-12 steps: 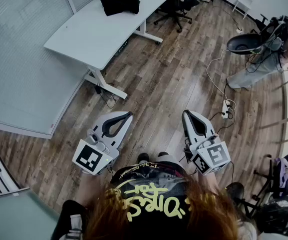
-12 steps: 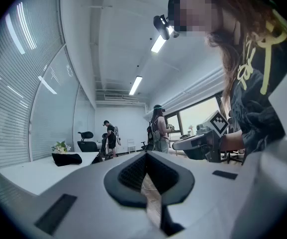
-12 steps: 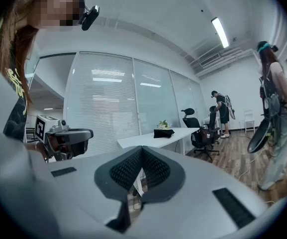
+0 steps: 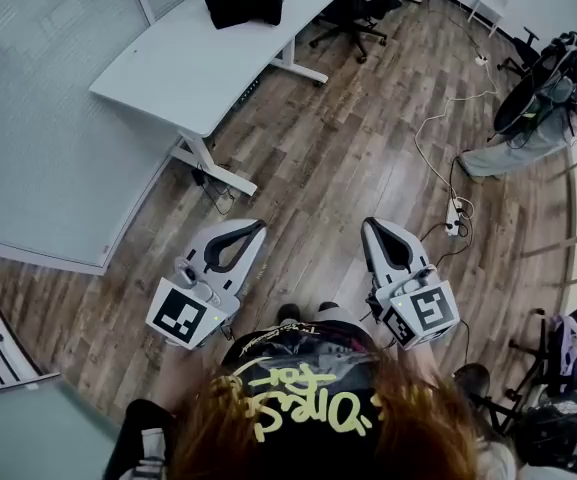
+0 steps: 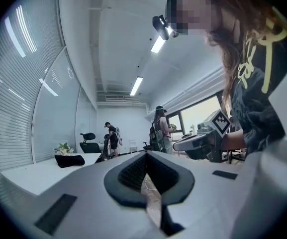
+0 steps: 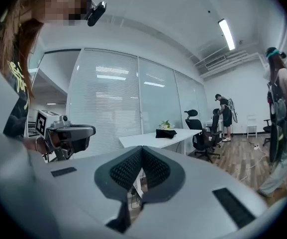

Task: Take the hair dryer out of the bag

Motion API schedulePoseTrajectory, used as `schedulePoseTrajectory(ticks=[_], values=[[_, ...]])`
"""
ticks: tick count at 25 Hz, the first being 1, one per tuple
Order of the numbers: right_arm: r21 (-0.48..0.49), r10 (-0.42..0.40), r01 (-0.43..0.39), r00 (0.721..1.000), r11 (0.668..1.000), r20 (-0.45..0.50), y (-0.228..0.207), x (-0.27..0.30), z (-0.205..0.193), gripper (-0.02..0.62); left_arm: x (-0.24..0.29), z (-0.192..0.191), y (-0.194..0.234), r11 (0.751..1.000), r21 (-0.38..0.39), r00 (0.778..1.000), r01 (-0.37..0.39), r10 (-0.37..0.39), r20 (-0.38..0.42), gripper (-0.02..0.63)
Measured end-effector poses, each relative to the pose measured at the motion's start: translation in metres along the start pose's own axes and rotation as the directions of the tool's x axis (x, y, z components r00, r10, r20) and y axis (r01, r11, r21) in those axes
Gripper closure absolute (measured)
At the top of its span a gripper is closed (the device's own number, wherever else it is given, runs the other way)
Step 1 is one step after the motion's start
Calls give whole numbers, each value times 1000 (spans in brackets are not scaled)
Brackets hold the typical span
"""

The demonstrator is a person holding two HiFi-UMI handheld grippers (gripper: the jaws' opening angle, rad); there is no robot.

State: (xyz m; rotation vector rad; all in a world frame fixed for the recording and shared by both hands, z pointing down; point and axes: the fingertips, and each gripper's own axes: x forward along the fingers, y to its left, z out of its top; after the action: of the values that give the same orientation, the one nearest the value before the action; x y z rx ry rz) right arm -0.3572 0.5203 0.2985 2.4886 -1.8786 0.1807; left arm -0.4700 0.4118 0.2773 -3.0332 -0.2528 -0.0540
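Note:
A black bag (image 4: 243, 8) lies on the far end of the white table (image 4: 198, 63), well ahead of me; it also shows as a small dark shape in the left gripper view (image 5: 69, 160) and the right gripper view (image 6: 166, 133). No hair dryer is visible. My left gripper (image 4: 259, 227) and right gripper (image 4: 373, 225) hang side by side over the wooden floor, close to my body and far from the table. Both are shut with nothing between the jaws, as the left gripper view (image 5: 145, 154) and the right gripper view (image 6: 142, 148) also show.
Black office chairs (image 4: 353, 13) stand behind the table. A power strip with a white cable (image 4: 452, 218) lies on the floor to the right. A person (image 4: 528, 118) stands at the right edge. A frosted glass partition (image 4: 38, 118) runs along the left.
Both grippers stay almost where they were. The person at the right edge has shifted, and the dark round thing beside them now stands tilted.

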Motion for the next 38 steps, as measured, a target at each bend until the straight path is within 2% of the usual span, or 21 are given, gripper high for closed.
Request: schedulePoseTrajectory(ticks=[5, 23, 27, 31, 33, 38], values=[[10, 2, -2, 1000, 1000, 0, 0, 2, 0, 592, -6, 0, 5, 1000, -11, 1000, -26, 26, -2, 614], [2, 10, -10, 1000, 1000, -8, 10, -7, 0, 592, -17, 4, 1, 999, 5, 999, -46, 46, 2, 614], [11, -5, 5, 1000, 1000, 19, 9, -7, 4, 592, -17, 12, 4, 998, -19, 996, -62, 63, 56, 614], [8, -9, 9, 999, 1000, 33, 8, -8, 6, 580, -18, 10, 5, 997, -20, 995, -79, 80, 52, 611], [9, -13, 13, 999, 1000, 42, 7, -9, 7, 560, -18, 10, 6, 996, -23, 995, -84, 85, 48, 576], [26, -18, 16, 996, 1000, 89, 7, -10, 15, 443, -18, 8, 8, 995, -35, 995, -88, 90, 46, 447]])
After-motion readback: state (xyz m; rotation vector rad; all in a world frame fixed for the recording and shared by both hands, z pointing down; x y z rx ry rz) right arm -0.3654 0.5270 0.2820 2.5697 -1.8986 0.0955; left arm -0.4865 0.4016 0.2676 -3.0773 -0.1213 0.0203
